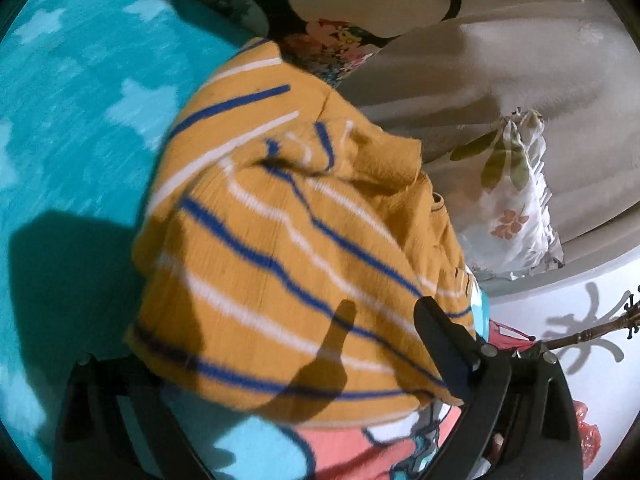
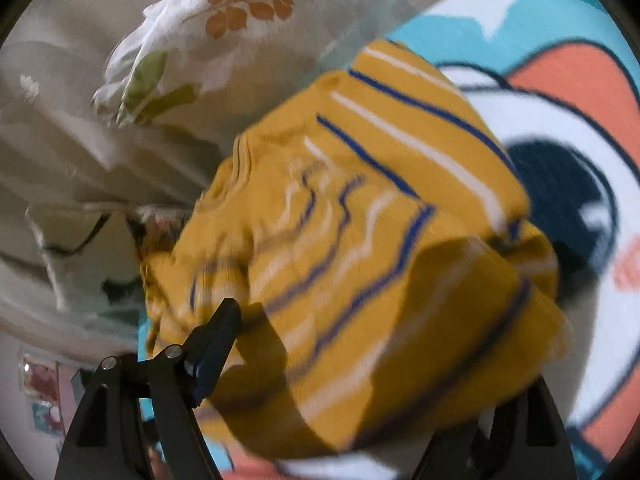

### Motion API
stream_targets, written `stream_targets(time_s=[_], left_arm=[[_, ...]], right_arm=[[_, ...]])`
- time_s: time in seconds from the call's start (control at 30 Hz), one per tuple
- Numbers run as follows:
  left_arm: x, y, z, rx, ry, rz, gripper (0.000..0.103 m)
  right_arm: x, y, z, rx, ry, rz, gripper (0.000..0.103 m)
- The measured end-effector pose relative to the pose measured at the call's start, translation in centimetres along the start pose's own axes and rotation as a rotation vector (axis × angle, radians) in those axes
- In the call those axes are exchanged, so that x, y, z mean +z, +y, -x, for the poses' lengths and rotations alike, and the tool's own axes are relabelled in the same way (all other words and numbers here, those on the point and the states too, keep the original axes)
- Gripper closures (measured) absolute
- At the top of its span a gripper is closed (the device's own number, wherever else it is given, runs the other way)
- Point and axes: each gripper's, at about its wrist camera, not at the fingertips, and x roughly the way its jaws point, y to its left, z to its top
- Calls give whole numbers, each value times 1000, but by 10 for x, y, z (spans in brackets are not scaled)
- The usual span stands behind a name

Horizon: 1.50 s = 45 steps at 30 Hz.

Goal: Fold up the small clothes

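A small mustard-yellow shirt (image 1: pixel 288 240) with blue and white stripes lies bunched on a turquoise blanket (image 1: pixel 68 128). It fills the middle of the right wrist view (image 2: pixel 360 248) too. My left gripper (image 1: pixel 280 364) has the shirt's hem draped between its fingers; only the right finger (image 1: pixel 444 340) shows clearly. My right gripper (image 2: pixel 360 360) has the shirt lying over its fingers; the left finger (image 2: pixel 216 344) shows, the right one is under cloth. I cannot tell if either is closed on the cloth. Both views are motion-blurred.
The blanket has a cartoon print in orange, white and dark blue (image 2: pixel 560 184). A white floral pillow (image 1: pixel 516 200) lies against beige bedding (image 1: pixel 500 80); it also shows in the right wrist view (image 2: pixel 208 40). A white wall (image 1: pixel 580 344) lies beyond.
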Motion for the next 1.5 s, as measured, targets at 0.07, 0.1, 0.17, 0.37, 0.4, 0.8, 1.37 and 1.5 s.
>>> stream_targets(time_s=[0.07,0.1,0.17,0.37,0.4,0.8,1.37,1.5], left_arm=[[4,-4,-3,48,3,-15,40],[4,-4,-7,81,25,-30,66],[3,5,-11,64,76,-10,84],[-23,-13,31,73,43,-46,85],[-31,-16,41,73,40,-47,85],[-164,23,125,221,-19,6,77],[-131,-57,93,542,-136,-617,33],[-124,-61,47,628,-87,-842,33]], right_arm=[[6,6,-6,-71,-8,14,38],[7,8,-7,-107,-7,23,56],[8,3,-9,-90,30,12,74],[-3,-8,21,3,77,-25,81],[-6,-8,29,18,86,-20,81],[-98,-68,105,79,267,32,61],[-132,-71,205,-104,55,204,49],[-148,-68,203,-166,43,137,49]])
